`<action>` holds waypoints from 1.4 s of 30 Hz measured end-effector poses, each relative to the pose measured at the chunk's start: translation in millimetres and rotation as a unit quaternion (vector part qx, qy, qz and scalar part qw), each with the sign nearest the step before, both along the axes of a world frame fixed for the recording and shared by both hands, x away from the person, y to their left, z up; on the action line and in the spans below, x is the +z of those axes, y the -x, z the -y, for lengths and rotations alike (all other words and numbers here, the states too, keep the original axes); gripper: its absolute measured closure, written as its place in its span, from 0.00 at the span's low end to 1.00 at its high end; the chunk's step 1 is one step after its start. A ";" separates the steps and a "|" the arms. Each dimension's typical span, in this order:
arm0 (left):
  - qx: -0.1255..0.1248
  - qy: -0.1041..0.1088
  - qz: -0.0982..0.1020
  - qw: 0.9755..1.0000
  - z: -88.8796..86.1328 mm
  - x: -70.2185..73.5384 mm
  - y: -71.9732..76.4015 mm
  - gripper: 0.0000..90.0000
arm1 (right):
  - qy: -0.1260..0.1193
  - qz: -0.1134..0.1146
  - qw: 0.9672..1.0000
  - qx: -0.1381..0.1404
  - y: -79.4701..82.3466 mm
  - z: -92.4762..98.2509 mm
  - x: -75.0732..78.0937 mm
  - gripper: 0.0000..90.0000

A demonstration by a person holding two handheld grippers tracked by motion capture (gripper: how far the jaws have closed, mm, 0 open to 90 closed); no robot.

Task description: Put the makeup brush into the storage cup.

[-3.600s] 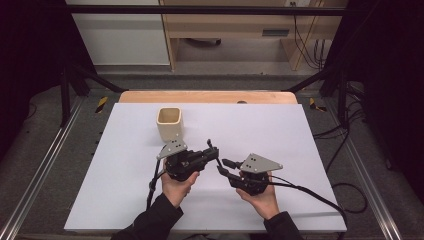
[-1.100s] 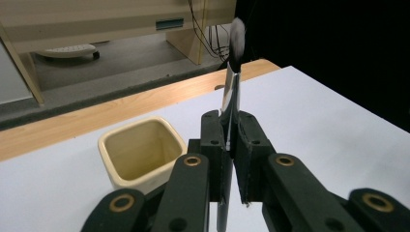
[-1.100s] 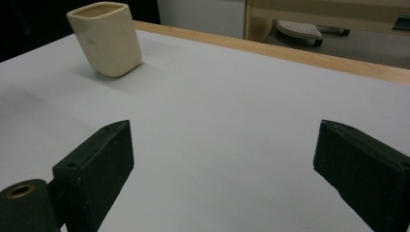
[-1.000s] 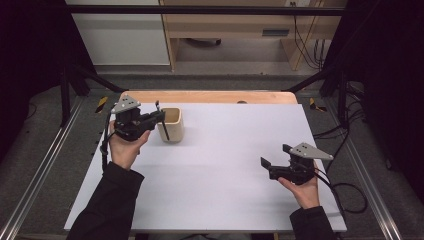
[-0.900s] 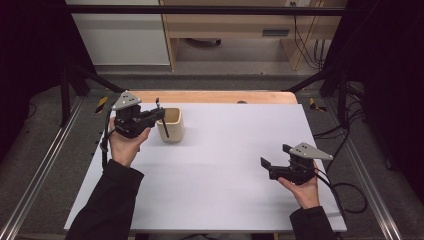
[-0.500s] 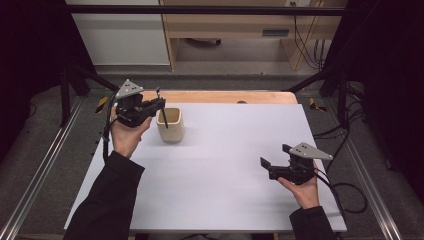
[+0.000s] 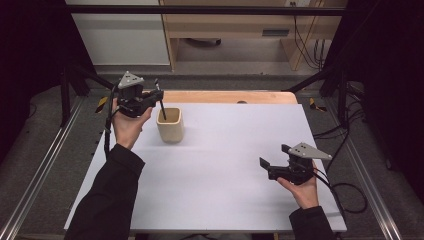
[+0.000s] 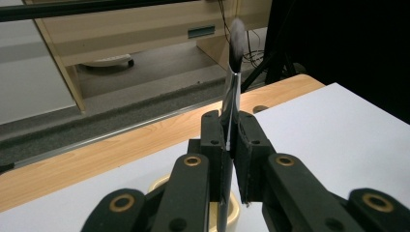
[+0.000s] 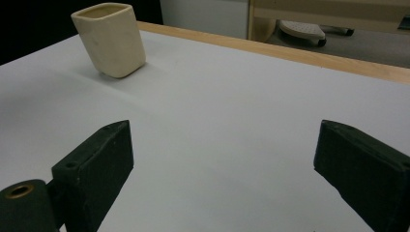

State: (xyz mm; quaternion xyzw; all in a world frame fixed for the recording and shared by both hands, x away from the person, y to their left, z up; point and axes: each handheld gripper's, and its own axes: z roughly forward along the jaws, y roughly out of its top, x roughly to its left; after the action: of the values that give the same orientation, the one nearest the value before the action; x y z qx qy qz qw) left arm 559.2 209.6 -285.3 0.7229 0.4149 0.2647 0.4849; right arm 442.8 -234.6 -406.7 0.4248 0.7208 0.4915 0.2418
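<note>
Two claws: both mine, over the white desk (image 7: 220, 165).
Left claw (image 8: 231, 145): clamped on a makeup brush (image 8: 234, 72), its handle dipping into the beige cup (image 7: 169, 124).
Right claw (image 9: 222, 169): gaped wide, held nothing, well apart from cup.

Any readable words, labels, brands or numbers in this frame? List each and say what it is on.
None can be read.
The cup, the brush in the left tool, the right tool and the white table bear no visible print.

Left gripper (image 7: 159, 94) raised, fingers clamped together; right gripper (image 7: 274, 157) low, fingers spread.
</note>
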 end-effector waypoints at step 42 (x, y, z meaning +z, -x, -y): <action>0.050 0.004 -0.021 0.999 -11.1 -57.0 -42.8 0.93 | 0.006 -0.001 1.000 0.010 -0.8 -5.0 -1.7 0.08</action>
State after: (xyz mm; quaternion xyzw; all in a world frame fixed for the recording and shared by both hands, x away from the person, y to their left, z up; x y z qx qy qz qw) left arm 602.0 220.7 -342.3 0.7050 0.4615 0.2715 0.4650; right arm 443.7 -229.7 -408.4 0.4164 0.7283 0.4891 0.2388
